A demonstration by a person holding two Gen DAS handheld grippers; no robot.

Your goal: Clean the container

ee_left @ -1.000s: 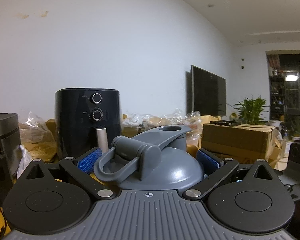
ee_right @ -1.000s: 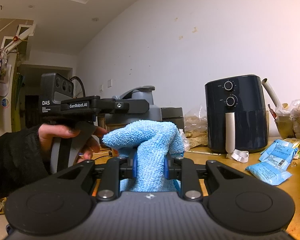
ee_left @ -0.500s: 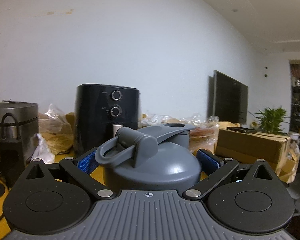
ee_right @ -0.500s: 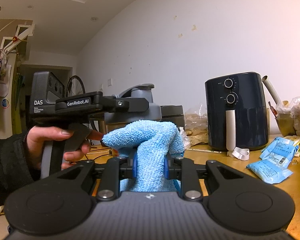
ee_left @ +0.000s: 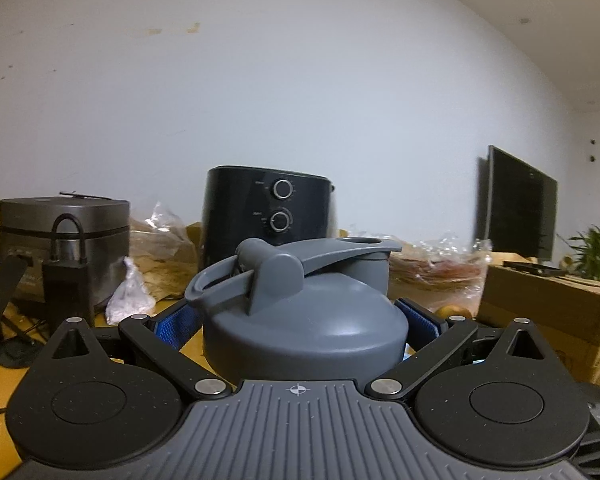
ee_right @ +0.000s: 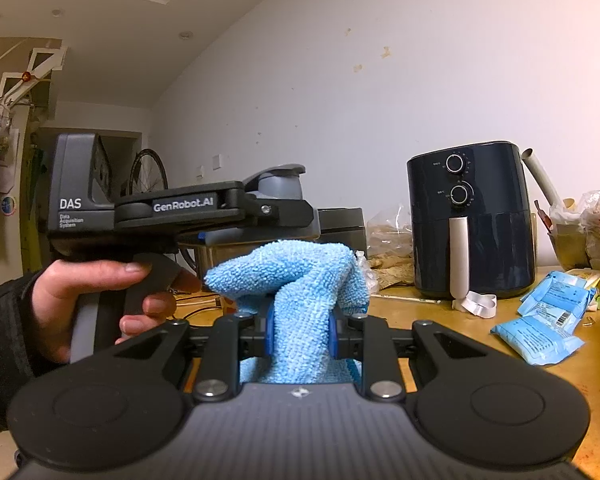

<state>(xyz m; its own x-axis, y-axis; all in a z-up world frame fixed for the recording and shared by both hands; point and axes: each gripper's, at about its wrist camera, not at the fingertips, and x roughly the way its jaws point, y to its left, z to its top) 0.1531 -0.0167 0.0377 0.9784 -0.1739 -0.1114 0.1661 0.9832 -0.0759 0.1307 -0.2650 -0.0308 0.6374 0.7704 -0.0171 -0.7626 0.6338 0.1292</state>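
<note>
**Both grippers loaded, held level over the table**

My left gripper (ee_left: 300,320) clasps the grey container (ee_left: 304,320) between its blue pads, lid upward, pointing near level toward the black air fryer (ee_left: 268,208). My left hand (ee_right: 100,300) wraps the handle, finger on the trigger. My right gripper (ee_right: 298,332) is clenched on the blue cloth (ee_right: 296,280), level, just beside the container, above the wooden table (ee_right: 500,360).

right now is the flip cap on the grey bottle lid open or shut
Shut: the flip cap lies flat over the spout of the lid, which stands upright between the left gripper's pads.
</note>
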